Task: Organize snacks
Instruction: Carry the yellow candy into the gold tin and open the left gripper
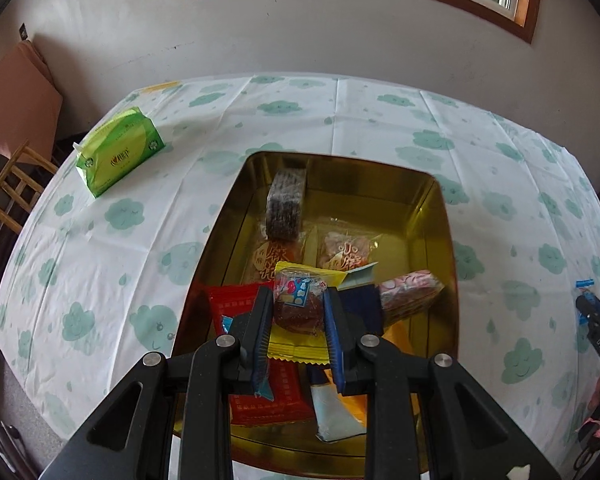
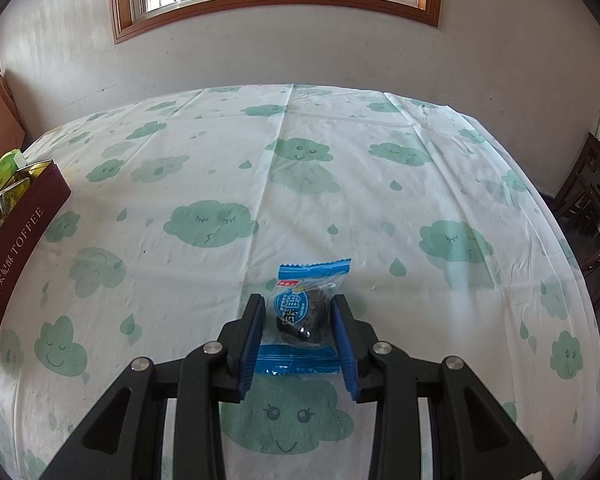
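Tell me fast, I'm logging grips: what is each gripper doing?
Left gripper: shut on a yellow-wrapped snack, over the gold tin.
Right gripper: shut on a blue-wrapped snack, at the tablecloth.

A big tin [image 1: 440,216] sits on the table [image 1: 340,120], with many snack packs inside it. One snack [image 1: 300,304] hangs over the tin. A tissue pack [image 1: 120,152] lies to the tin's left. Another snack [image 2: 300,312] is on the table, right of the tin.
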`<state>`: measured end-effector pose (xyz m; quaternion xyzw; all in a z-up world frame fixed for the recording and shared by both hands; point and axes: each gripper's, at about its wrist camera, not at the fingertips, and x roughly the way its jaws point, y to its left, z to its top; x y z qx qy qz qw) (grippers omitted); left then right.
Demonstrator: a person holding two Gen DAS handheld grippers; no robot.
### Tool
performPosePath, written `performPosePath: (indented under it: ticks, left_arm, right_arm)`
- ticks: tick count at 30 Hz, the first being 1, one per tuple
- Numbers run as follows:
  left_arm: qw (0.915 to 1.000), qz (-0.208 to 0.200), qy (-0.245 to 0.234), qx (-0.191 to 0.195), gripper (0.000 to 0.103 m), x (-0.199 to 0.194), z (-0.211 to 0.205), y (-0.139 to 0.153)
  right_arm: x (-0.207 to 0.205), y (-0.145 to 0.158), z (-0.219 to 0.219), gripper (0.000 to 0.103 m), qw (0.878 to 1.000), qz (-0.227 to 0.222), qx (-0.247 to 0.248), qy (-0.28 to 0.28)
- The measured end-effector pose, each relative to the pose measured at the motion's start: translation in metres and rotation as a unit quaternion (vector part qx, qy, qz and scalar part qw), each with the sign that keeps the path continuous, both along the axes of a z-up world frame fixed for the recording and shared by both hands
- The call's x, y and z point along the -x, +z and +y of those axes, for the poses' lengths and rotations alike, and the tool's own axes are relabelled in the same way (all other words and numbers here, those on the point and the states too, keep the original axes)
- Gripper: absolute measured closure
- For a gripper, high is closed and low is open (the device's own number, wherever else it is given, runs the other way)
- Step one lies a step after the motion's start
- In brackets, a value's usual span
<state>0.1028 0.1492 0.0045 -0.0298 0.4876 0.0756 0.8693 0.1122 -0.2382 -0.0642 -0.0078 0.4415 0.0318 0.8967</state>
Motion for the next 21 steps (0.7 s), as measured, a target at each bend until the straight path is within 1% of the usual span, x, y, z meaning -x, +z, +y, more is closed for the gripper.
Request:
performPosePath:
  ticks: [6, 11, 18, 21]
  left_arm:
    - [0.9999, 0.013, -0.001, -0.001, 0.081, 0.0, 0.003, -0.015]
    - [0.9996, 0.025, -0.005, -0.01, 0.081, 0.0, 0.001, -0.027]
    - [0.9995, 0.026, -0.007, -0.014, 0.08, 0.002, 0.0, -0.029]
    - [0.9995, 0.026, -0.009, -0.018, 0.077, 0.002, 0.0, -0.029]
  right_arm:
    - [0.0, 0.0, 0.0, 0.068, 1.0, 0.0, 0.001, 0.0]
    - [0.0, 0.0, 0.0, 0.068, 1.0, 0.0, 0.001, 0.0]
    - [0.0, 0.0, 0.0, 0.068, 1.0, 0.0, 0.001, 0.0]
    - [0.0, 0.0, 0.0, 0.068, 1.0, 0.0, 0.001, 0.0]
